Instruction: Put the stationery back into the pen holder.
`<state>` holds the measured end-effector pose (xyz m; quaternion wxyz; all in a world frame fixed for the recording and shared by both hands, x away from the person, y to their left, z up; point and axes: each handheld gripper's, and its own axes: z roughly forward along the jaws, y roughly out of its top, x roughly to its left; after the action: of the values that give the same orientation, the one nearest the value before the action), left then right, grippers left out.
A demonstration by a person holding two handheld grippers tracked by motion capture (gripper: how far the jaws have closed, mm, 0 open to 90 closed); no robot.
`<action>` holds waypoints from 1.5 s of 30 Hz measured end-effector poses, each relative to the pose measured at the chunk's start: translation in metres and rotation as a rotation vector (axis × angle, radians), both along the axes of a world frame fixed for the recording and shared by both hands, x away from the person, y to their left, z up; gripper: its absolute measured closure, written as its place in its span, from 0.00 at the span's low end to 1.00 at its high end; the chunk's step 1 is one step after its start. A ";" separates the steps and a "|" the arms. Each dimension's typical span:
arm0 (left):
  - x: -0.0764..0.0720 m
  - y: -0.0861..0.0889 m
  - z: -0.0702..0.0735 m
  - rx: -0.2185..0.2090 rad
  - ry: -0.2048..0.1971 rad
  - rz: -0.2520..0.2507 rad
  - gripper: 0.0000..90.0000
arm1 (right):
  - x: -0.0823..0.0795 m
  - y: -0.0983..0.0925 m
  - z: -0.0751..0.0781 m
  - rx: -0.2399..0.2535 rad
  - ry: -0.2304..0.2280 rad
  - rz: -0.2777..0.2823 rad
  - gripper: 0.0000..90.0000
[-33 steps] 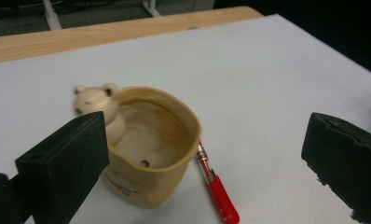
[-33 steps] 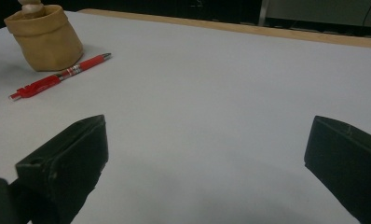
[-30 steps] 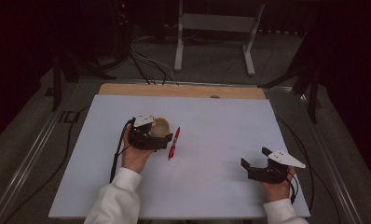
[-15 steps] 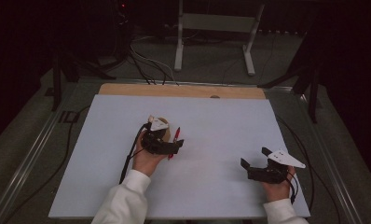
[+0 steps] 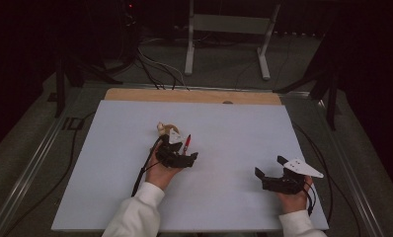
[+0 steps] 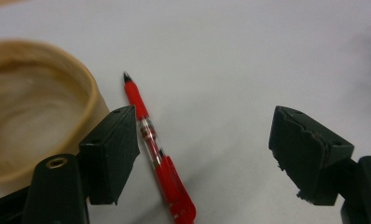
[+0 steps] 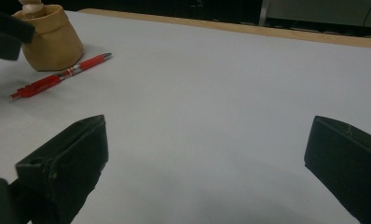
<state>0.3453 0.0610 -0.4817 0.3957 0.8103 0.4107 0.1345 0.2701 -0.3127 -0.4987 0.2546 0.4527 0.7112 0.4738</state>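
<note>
The left claw (image 6: 204, 154) gapes wide over a red pen (image 6: 158, 156) beside a tan pouch (image 6: 39, 116); the right claw (image 7: 207, 172) rests spread, empty, on the counter (image 5: 234, 128).

- left gripper (image 5: 184, 159) over the white table (image 5: 234, 133), jaws apart; person's left hand (image 5: 160, 170) behind it, white sleeve (image 5: 135, 217) below
- red pen (image 5: 187, 142) just beyond its fingertips; tan cup (image 5: 166, 129) beside the pen
- right gripper (image 5: 268, 174) well apart, jaws spread, held by right hand (image 5: 293, 197); grey plate (image 5: 303, 168) on top
</note>
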 end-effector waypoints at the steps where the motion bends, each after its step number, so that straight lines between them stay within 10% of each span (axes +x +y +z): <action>1: 0.000 0.000 -0.003 -0.003 0.008 0.001 0.27 | 0.000 0.000 0.000 -0.001 0.001 0.001 0.00; 15: 0.012 -0.008 -0.035 0.059 0.088 0.052 0.39 | 0.000 0.000 0.000 -0.001 0.001 0.001 0.00; 28: 0.020 -0.004 -0.039 0.095 0.071 0.154 0.82 | 0.000 0.001 0.000 -0.002 0.005 0.001 0.00; 45: 0.021 0.001 -0.031 0.082 0.100 0.091 0.89 | 0.000 0.000 0.000 -0.003 0.004 0.003 0.00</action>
<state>0.3660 0.0622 -0.5126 0.3346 0.8120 0.4606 0.1287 0.2703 -0.3123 -0.4989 0.2531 0.4524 0.7131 0.4720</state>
